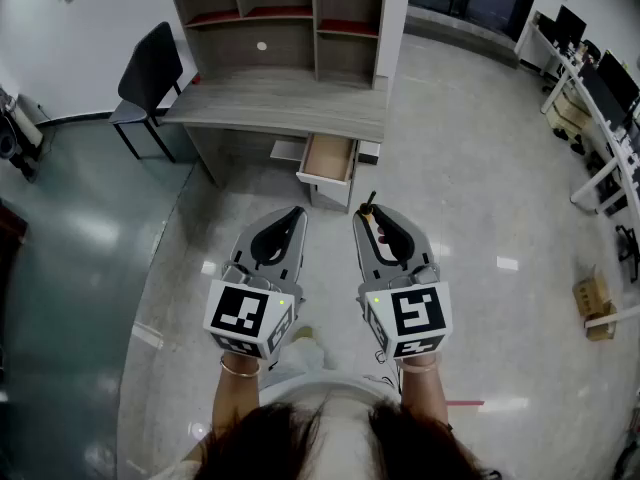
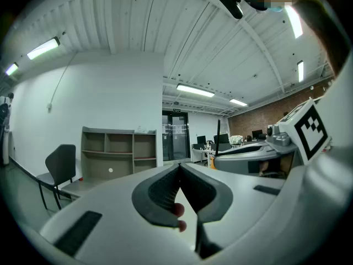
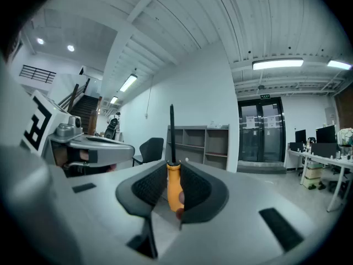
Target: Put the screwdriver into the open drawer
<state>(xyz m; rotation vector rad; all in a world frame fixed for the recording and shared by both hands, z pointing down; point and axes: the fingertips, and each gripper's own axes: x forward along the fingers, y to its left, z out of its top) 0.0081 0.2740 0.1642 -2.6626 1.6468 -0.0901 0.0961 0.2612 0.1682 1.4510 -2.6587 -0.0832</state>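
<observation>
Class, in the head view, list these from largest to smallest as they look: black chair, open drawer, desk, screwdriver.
1. desk
2. black chair
3. open drawer
4. screwdriver, smallest though nearest the camera, and only partly showing

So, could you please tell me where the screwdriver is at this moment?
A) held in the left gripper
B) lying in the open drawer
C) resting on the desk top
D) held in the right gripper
D: the right gripper is shut on the screwdriver by its orange handle. The left gripper is shut with nothing in it, and the open drawer lies ahead, apart from both.
</observation>
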